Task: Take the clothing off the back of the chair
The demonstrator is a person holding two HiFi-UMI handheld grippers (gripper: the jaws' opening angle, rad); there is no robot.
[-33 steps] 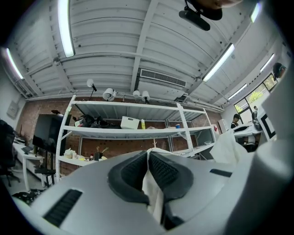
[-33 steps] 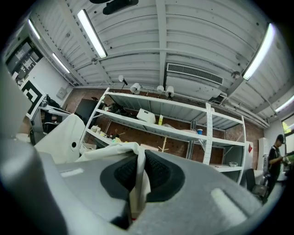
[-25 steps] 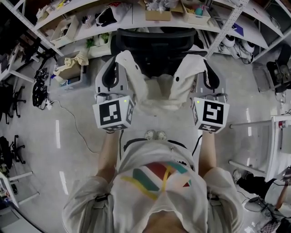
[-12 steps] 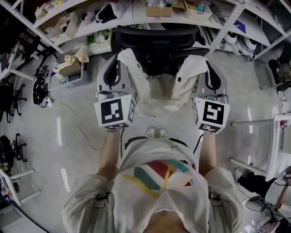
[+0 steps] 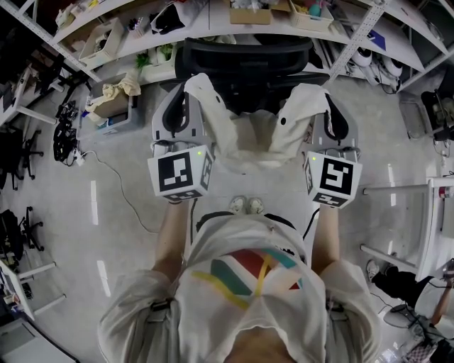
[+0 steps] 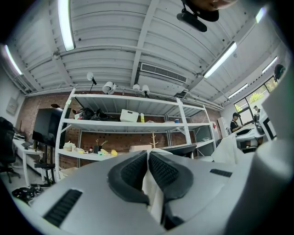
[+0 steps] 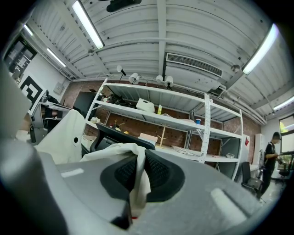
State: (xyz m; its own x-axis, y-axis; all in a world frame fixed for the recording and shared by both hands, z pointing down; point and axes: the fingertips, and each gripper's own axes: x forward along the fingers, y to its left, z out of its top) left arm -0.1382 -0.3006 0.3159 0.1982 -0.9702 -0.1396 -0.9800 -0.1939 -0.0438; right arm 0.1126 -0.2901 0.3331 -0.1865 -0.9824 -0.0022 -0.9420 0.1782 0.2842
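**Grippers.** The left gripper [image 5: 190,91] is clenched on a fold of the white clothing [image 5: 248,145]. In the left gripper view, its dark ribbed pads [image 6: 133,172] press together with a strip of white cloth pinched between them. The right gripper [image 5: 320,96] is likewise clenched on the clothing. In the right gripper view, cloth bunches over the top of its pads [image 7: 156,172] and hangs down through the seam between them.

**Task item.** The clothing spans from one gripper to the other. A bunched end sits at each set of jaws and the middle sags between them. It hangs on the person's side of the black chair [image 5: 245,64], just beside the chair back. From the head view it cannot be determined whether the cloth touches the chair.

**Containers.**
- White shelving [image 5: 142,32] runs behind the chair.
- An open cardboard box [image 5: 248,13] stands on the shelving directly behind the chair. Its contents are too cut off to identify.
- A pale tray [image 5: 99,46] stands on the shelving to the left, holding small items too small to name.
- A bin [image 5: 106,117] sits on the floor below, left of the left gripper, with a cream cloth [image 5: 120,88] draped over its top.
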